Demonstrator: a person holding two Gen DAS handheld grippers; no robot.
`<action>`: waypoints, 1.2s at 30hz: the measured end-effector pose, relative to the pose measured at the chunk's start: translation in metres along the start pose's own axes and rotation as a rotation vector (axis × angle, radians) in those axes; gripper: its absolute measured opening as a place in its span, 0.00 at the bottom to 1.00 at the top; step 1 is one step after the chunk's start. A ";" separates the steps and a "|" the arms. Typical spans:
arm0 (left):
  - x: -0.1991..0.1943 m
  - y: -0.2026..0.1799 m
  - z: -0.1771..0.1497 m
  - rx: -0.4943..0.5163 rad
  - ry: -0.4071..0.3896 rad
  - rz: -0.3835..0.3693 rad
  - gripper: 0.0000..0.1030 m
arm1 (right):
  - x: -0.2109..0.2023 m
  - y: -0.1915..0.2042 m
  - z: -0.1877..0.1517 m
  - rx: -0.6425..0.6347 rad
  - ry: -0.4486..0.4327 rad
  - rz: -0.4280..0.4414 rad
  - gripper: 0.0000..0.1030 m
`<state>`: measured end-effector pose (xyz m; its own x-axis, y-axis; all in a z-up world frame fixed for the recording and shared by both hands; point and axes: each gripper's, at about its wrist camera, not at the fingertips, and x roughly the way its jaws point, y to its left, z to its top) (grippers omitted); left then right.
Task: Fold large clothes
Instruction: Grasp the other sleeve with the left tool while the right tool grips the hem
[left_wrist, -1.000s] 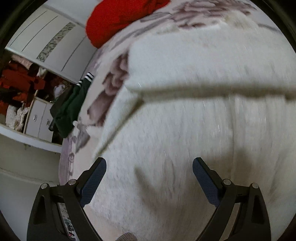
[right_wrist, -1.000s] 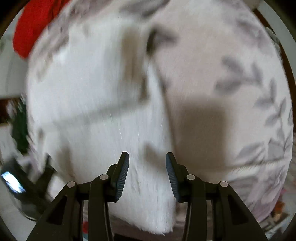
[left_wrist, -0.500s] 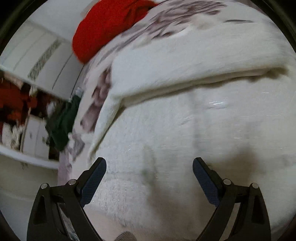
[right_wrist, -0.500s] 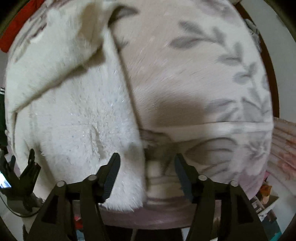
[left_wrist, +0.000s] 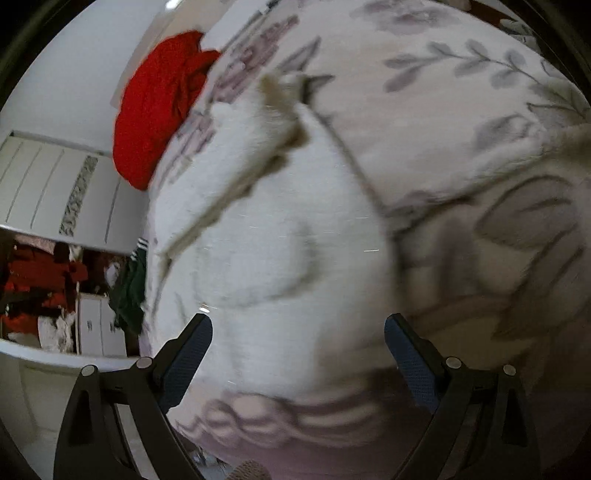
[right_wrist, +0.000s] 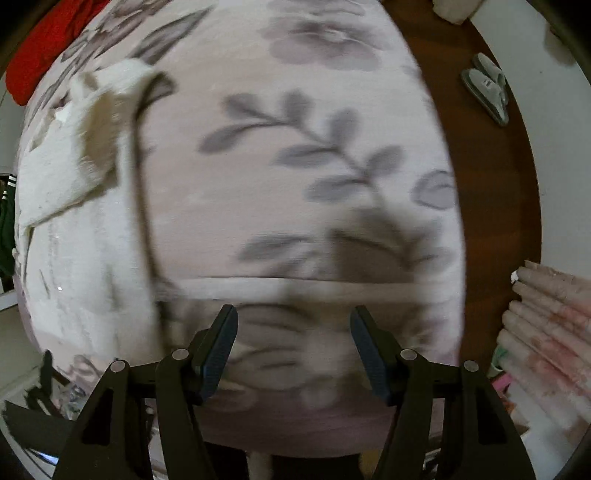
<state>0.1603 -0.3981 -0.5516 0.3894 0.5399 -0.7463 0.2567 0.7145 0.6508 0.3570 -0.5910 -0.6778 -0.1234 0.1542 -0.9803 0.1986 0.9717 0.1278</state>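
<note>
Tongs on both of your hands stand apart and hold nothing: the left tongs hover over the one fluffy white garment, folded on the floral pink bed cover, probably just set down. Your right tongs have it off to their left; one crumpled red cloth lies beyond.

Leaf-print bed, fluffy white garment, red garment lying on it
</note>
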 end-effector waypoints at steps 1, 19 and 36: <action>0.004 -0.010 0.005 0.000 0.020 0.014 0.93 | 0.002 -0.014 0.005 0.010 0.012 0.006 0.63; 0.047 0.065 0.015 -0.409 0.145 0.027 0.18 | 0.026 0.027 0.132 -0.146 0.059 0.531 0.74; 0.069 0.086 0.023 -0.478 0.208 0.098 0.18 | 0.128 0.218 0.237 -0.133 0.266 0.820 0.83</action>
<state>0.2293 -0.3097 -0.5437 0.1955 0.6566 -0.7285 -0.2226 0.7531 0.6191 0.6148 -0.4023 -0.8108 -0.2174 0.8346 -0.5062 0.2108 0.5465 0.8105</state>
